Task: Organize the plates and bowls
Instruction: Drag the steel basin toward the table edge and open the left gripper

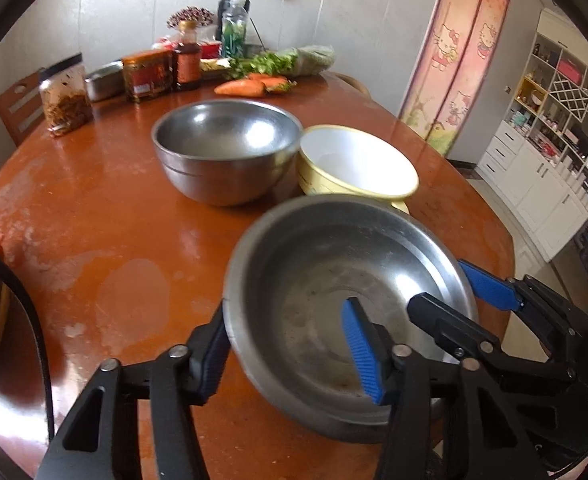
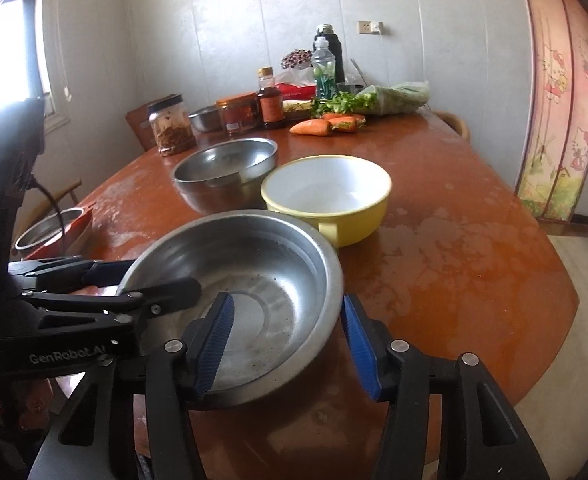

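Note:
A shallow steel bowl (image 1: 314, 280) (image 2: 261, 264) is at the near end of the round brown table (image 1: 93, 208). My left gripper (image 1: 287, 308) straddles its left rim, one pad outside against the rim and one inside on the wall, shut on it. My right gripper (image 2: 287, 300) grips the opposite rim the same way, inner pad in the bowl and outer pad against the rim. Behind it stand deep steel bowls (image 1: 225, 152) (image 2: 225, 172), nested, and a yellow bowl (image 1: 354, 168) (image 2: 326, 196) with a white inside.
A small steel bowl in a red holder (image 2: 49, 228) sits at the table's left edge. Jars (image 2: 169, 128), a sauce bottle (image 2: 270, 100), carrots (image 2: 314, 127) and greens (image 2: 346, 102) crowd the far end. A bare stretch of table (image 2: 454, 240) lies to the right.

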Demonstrator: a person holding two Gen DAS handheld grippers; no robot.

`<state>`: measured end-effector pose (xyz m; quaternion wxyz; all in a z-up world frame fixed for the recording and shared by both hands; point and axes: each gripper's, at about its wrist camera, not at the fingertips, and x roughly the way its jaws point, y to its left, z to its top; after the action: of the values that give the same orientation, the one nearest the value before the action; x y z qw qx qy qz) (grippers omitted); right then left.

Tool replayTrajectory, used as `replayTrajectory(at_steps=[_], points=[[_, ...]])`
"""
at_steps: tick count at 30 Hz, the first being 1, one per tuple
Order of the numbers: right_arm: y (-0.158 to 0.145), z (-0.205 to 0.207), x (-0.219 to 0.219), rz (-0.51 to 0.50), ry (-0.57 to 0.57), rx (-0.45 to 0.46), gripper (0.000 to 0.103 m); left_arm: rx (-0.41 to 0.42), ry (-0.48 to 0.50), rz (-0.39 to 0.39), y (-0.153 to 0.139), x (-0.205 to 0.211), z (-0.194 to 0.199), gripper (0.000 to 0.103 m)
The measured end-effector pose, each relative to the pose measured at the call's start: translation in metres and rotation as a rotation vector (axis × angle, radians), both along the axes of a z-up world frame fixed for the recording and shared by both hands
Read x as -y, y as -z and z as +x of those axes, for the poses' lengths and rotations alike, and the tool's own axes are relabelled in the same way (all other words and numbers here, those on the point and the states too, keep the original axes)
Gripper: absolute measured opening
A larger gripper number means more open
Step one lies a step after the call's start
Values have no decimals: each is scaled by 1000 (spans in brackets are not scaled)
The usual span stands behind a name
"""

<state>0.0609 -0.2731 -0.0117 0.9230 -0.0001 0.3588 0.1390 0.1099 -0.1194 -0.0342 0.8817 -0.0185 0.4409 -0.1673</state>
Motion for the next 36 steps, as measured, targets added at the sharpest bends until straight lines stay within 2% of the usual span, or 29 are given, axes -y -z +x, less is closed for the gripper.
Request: replayTrajectory(at_steps=[8,21,36], points=[[-1,3,-11,-2,-26,-13,57,6,-19,-18,-2,-17,-3,51],[3,1,-65,-11,-150,-36,57,25,-100,-13,-3,-72,-19,51],[4,4,-77,-15,-162,-41,58,19,-96,-27,1,-83,-24,52]])
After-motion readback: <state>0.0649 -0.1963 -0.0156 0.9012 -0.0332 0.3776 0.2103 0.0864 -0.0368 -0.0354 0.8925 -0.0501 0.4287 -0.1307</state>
